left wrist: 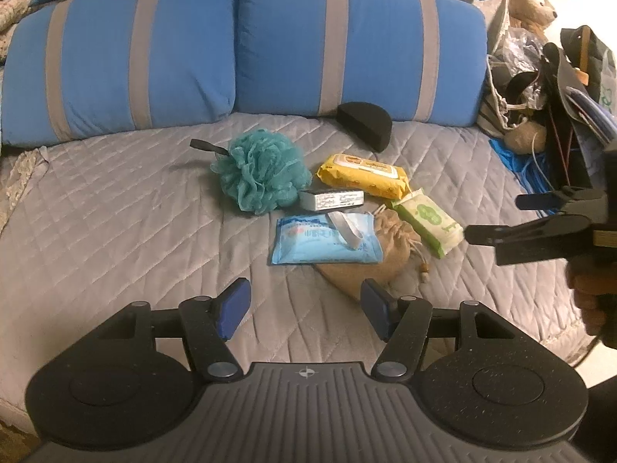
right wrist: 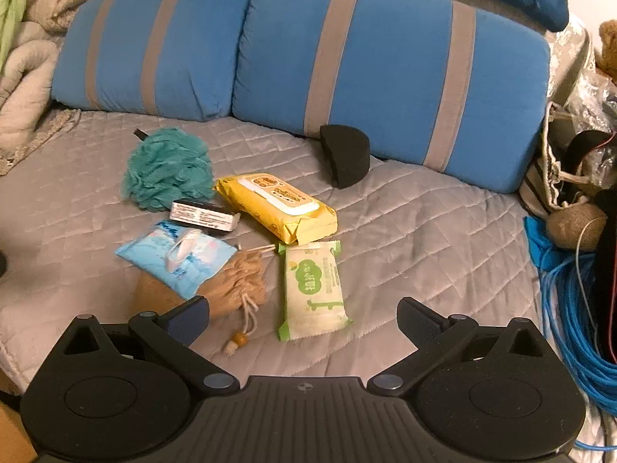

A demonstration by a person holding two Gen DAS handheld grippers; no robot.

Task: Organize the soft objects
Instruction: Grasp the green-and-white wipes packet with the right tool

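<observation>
1. While both tools hover above the quilted grey bed cover (left wrist: 115, 208), the left gripper (left wrist: 304, 310) has its blue-padded fingers spread apart with nothing between them.
2. The right gripper (right wrist: 302, 318) is likewise spread wide and empty; its fingers straddle the near end of the green tissue pack (right wrist: 314, 289) without touching it.
3. The soft items lie clustered mid-cover, well apart from its near edge.
4. The teal bath pouf (left wrist: 260, 171) sits farthest left in the cluster, toward the pillows.
5. The yellow wipes pack (left wrist: 364, 175) lies just right of the pouf.
6. A small grey box (left wrist: 331, 198) rests between the pouf and the blue wipes pack (left wrist: 324, 239).
7. The blue wipes pack partly overlaps the tan drawstring pouch (left wrist: 389, 247).
8. The green tissue pack lies just right of the pouch.
9. A black half-round sponge (left wrist: 364, 125) leans against the right-hand striped blue pillow (left wrist: 358, 42) at the far edge of the cover.
10. A second striped blue pillow (left wrist: 115, 61) sits beside it on the left.
11. A coiled blue cable (right wrist: 578, 308) lies off the cover's right edge.
</observation>
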